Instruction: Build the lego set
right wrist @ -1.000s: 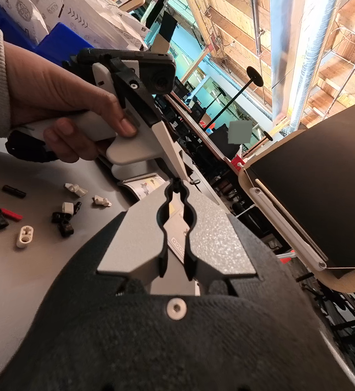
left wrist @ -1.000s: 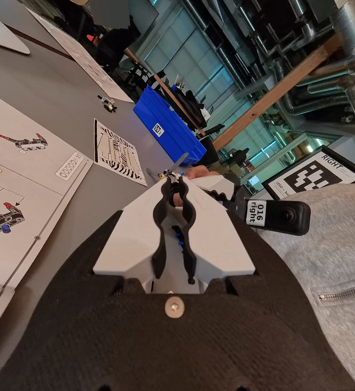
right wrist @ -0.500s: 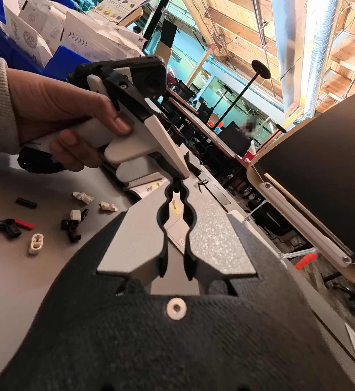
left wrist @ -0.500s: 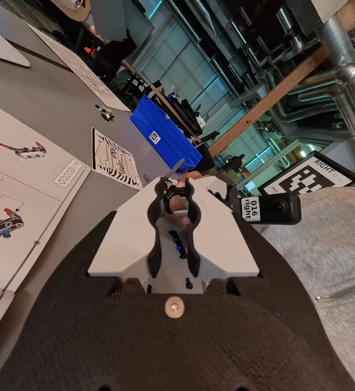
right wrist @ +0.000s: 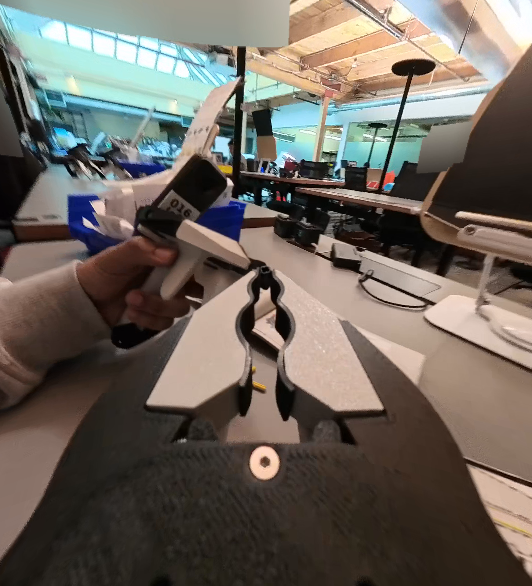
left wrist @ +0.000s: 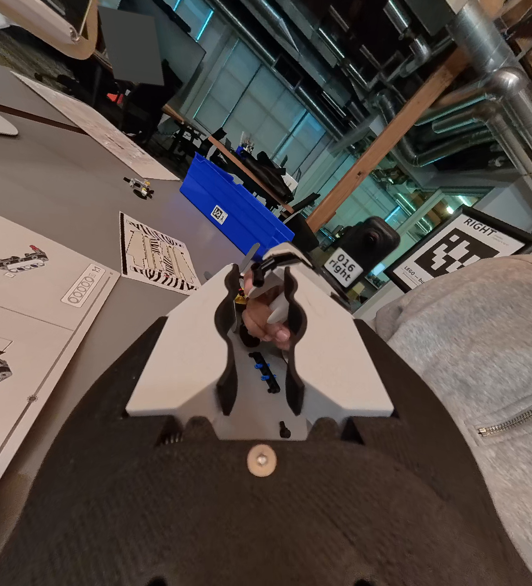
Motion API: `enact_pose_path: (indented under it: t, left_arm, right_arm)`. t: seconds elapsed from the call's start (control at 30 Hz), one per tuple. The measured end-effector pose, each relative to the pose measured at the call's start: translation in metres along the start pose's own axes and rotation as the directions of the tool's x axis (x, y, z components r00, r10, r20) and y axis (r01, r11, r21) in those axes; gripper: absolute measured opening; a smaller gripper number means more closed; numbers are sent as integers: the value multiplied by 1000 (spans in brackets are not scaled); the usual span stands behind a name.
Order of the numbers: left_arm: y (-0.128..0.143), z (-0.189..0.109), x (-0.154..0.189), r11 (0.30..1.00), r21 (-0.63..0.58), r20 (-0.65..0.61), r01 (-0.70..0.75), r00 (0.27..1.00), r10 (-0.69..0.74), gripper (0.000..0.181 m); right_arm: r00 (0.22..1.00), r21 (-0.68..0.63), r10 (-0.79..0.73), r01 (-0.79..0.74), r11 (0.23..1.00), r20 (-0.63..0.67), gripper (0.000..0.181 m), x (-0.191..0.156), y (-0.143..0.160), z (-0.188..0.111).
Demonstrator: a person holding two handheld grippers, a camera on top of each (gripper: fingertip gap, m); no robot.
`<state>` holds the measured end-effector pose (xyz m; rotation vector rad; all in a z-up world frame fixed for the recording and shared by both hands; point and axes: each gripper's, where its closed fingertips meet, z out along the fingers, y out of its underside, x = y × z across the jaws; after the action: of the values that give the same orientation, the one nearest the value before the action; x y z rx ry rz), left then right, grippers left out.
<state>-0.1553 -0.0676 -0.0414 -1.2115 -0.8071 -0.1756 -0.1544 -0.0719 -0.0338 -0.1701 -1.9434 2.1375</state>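
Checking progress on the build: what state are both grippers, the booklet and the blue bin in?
Left gripper: open.
Right gripper: shut on small black piece.
Booklet: open, flat on table.
Blue bin: upright on table.

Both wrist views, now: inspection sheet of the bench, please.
Surface: grey table, papers and parts on it.
Job's things: open instruction booklet; zebra-striped sticker sheet; black lego beam with blue pins; small built lego piece farther off.
Clutter: blue plastic bin; loose yellow pin.
Grippers: left gripper open; right gripper shut on small black lego part.
Cables: black cable looped on the table, near white monitor stand.
Surroundings: open workshop, desks, ceiling pipes.
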Motion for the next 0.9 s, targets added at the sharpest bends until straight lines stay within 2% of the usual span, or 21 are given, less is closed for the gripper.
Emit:
enact_pose_path:
  t: [0.27, 0.5, 0.6, 0.9]
  left_arm:
    - [4, 4, 5, 998, -30, -9, -46, 999, 46, 27]
    - [3, 5, 13, 996, -25, -33, -84, 996, 83, 19]
    - [2, 4, 15, 993, -18, -31, -118, 993, 117, 10]
    - [1, 4, 16, 994, -14, -43, -111, 993, 111, 13]
  right_arm:
    - [962, 55, 248, -255, 965, 112, 2, 0, -8, -3]
    - [883, 58, 409, -432, 900, 229, 2, -5, -12, -4]
    - [853, 54, 455, -482, 874, 255, 2, -5, -12, -4]
    - [799, 43, 522, -557, 829, 298, 1, -5, -12, -4]
